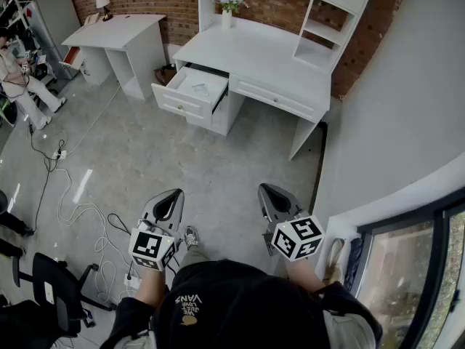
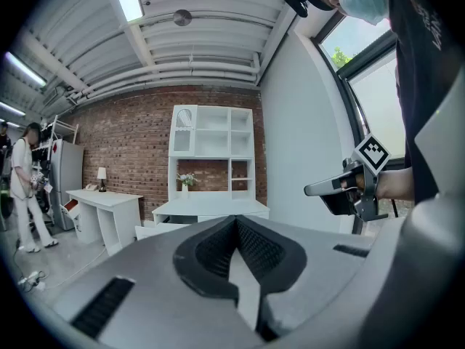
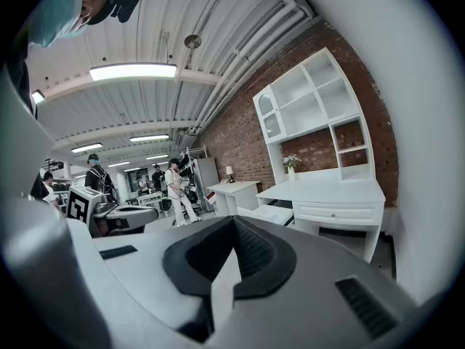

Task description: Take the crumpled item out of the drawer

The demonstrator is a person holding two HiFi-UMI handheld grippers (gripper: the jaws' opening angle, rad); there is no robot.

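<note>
The crumpled item [image 1: 199, 90] shows only as a pale, barely legible shape inside the open drawer [image 1: 174, 100] of the white desk [image 1: 261, 55]. It lies well ahead of both tools, more in line with the left gripper [image 1: 173, 198]. That one and the right gripper [image 1: 269, 193] hang over the floor [image 1: 218, 162], jaws pressed together on nothing.

Pale crumpled item [image 1: 197, 89] in open drawer [image 1: 176, 102]

Desk [image 1: 254, 57]: vase [image 1: 227, 17] on top; drawer [image 1: 174, 102] open.
</note>
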